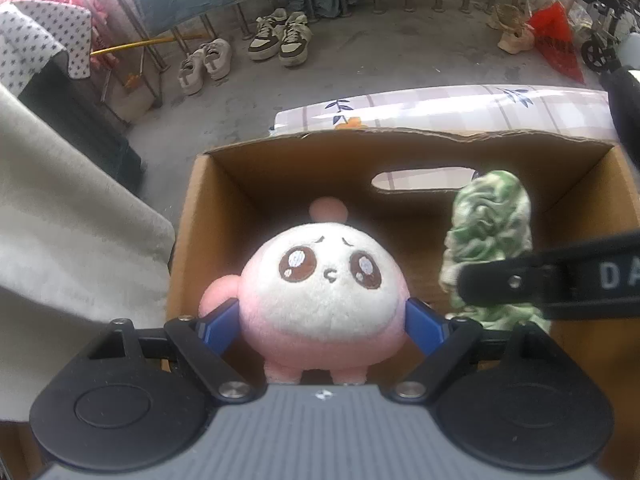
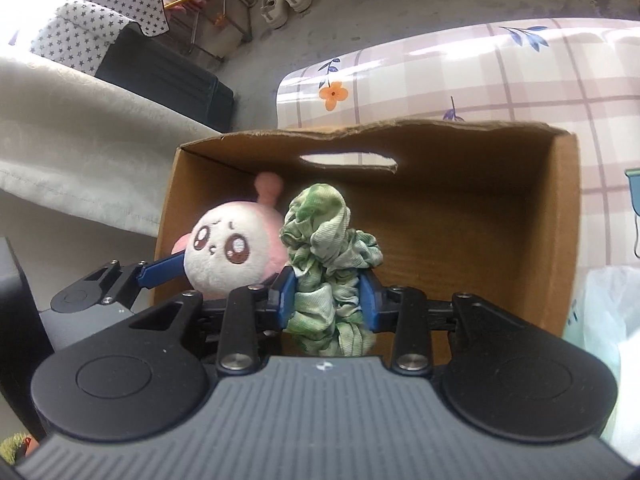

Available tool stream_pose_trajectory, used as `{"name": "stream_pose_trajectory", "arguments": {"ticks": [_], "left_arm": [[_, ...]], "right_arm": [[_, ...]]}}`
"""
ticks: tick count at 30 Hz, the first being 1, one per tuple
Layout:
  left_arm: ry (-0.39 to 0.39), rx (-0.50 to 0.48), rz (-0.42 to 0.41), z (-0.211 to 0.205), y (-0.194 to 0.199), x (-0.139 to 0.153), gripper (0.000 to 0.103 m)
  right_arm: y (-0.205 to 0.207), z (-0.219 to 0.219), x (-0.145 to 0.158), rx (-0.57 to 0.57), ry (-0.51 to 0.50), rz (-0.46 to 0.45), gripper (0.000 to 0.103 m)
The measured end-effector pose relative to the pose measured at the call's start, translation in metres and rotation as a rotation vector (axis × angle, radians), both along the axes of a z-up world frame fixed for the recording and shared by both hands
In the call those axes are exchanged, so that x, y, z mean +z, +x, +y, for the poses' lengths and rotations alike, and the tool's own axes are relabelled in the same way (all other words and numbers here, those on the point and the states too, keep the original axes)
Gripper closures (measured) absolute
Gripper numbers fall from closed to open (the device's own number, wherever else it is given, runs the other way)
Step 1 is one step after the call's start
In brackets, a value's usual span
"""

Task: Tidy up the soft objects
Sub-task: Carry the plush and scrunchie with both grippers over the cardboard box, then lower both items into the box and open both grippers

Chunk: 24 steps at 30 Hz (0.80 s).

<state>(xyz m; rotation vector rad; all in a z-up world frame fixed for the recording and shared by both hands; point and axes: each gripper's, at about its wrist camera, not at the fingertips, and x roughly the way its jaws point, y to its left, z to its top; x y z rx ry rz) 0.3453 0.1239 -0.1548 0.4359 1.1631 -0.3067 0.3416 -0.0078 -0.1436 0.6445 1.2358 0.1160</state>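
Observation:
My left gripper [image 1: 322, 318] is shut on a round pink and white plush toy [image 1: 322, 280] with brown eyes, held over the near left part of an open cardboard box [image 1: 208, 200]. My right gripper [image 2: 330, 300] is shut on a green and white scrunchie [image 2: 324, 240], held over the same box [image 2: 500, 200] just right of the plush [image 2: 228, 252]. The scrunchie [image 1: 486, 236] and part of the right gripper's black body also show in the left wrist view. The left gripper's blue finger [image 2: 160, 272] shows in the right wrist view.
The box stands on a table with a checked floral cloth [image 2: 480, 76]. A cream fabric [image 1: 60, 216] lies to the left. A pale plastic bag [image 2: 604, 320] is at the right. Shoes [image 1: 280, 36] and a rack stand on the concrete floor beyond.

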Motion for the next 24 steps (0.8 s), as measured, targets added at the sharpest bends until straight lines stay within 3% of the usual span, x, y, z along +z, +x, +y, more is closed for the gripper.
{"name": "stream_pose_trajectory", "arguments": {"ticks": [7,12,24], "left_arm": [[0.009,0.000,0.004,-0.006,0.013,-0.012,0.015],[0.032,-0.028,0.006,-0.009,0.014,-0.019,0.013],[0.013,0.004,0.000,-0.003,0.011,-0.008,0.010]], "right_arm": [[0.016,-0.002,-0.014,-0.014,-0.002,0.010,0.067],[0.019,-0.001,-0.024,-0.029,0.005,0.023,0.055],[0.013,-0.001,-0.027,-0.054,0.037,0.034,0.055]]}}
